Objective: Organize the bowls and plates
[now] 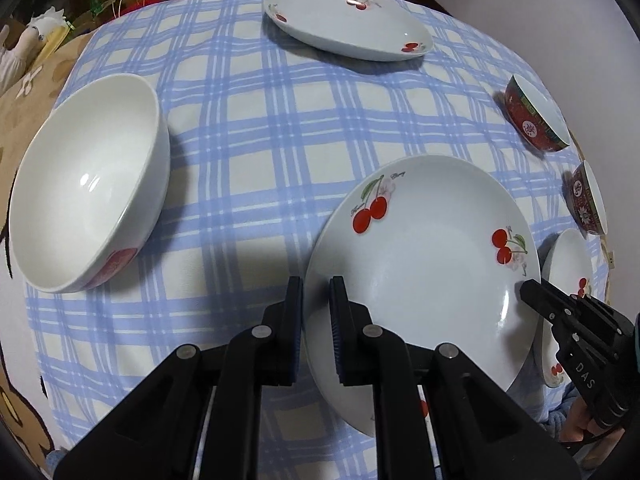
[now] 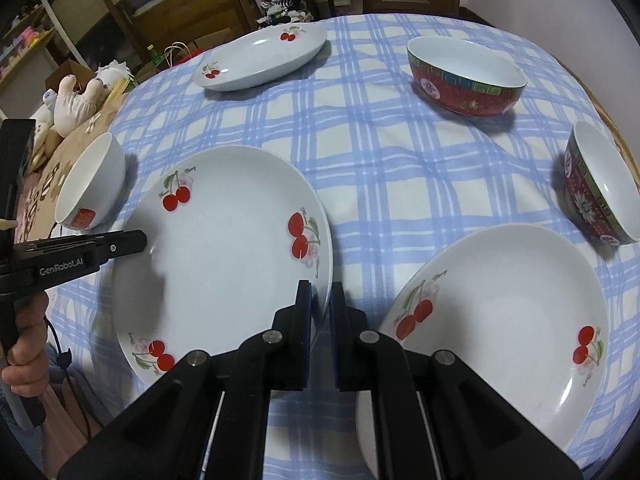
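Glazed white cherry-print plate (image 1: 424, 264), lower centre of frame, feels stiff, slick, breakable; I have my left gripper (image 1: 316, 292) and right gripper (image 2: 320, 292) both pinching opposite rims, the best hold.

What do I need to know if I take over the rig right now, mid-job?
Left gripper: fingers shut on the middle cherry plate, left rim.
Right gripper: shut on the same plate's right rim.
Second cherry plate lies to its right, third cherry plate far across, white bowl at left, far red bowl and near red bowl at right.
Done: nothing stacked.
Left: stack plates, nest bowls.
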`<state>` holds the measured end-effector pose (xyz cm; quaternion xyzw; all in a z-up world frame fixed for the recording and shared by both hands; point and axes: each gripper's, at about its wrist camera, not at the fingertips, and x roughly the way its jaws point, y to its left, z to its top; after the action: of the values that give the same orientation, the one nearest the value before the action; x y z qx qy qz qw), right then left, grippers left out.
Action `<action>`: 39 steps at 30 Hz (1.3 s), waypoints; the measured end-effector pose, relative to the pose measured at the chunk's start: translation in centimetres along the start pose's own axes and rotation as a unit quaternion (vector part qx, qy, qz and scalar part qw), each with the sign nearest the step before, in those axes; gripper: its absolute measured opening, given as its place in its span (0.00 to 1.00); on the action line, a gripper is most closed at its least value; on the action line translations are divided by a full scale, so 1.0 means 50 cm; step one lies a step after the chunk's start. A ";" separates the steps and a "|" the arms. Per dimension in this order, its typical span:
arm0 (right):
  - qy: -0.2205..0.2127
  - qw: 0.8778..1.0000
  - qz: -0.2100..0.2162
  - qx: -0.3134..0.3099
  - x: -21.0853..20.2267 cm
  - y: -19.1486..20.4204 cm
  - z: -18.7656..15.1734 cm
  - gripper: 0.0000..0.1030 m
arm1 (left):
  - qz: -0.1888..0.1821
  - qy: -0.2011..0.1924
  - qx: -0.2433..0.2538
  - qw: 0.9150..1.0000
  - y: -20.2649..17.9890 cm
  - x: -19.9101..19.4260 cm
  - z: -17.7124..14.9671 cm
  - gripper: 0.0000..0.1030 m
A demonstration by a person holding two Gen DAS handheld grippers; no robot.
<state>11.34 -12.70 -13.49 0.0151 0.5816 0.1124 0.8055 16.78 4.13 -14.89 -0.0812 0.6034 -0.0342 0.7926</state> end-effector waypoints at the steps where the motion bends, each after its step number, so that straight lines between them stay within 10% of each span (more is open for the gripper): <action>1: 0.001 1.000 -0.001 0.002 0.002 0.000 0.000 0.09 | 0.002 -0.001 0.002 1.000 -0.001 0.000 0.000 0.13; 31: -0.051 0.998 -0.031 0.004 -0.062 -0.015 0.037 0.11 | 0.041 -0.047 0.046 0.997 -0.038 -0.059 0.014 0.19; 36: -0.077 0.996 -0.042 0.009 -0.111 -0.038 0.052 0.11 | 0.057 -0.088 0.073 0.992 -0.070 -0.097 0.017 0.59; 39: -0.084 0.995 -0.045 0.023 -0.136 -0.060 0.056 0.33 | 0.069 -0.088 0.094 0.989 -0.098 -0.098 0.019 0.69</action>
<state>12.41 -16.70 -6.68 0.0169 0.5144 0.0615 0.8552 16.60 0.16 -9.15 0.0324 0.5294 -0.0285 0.8473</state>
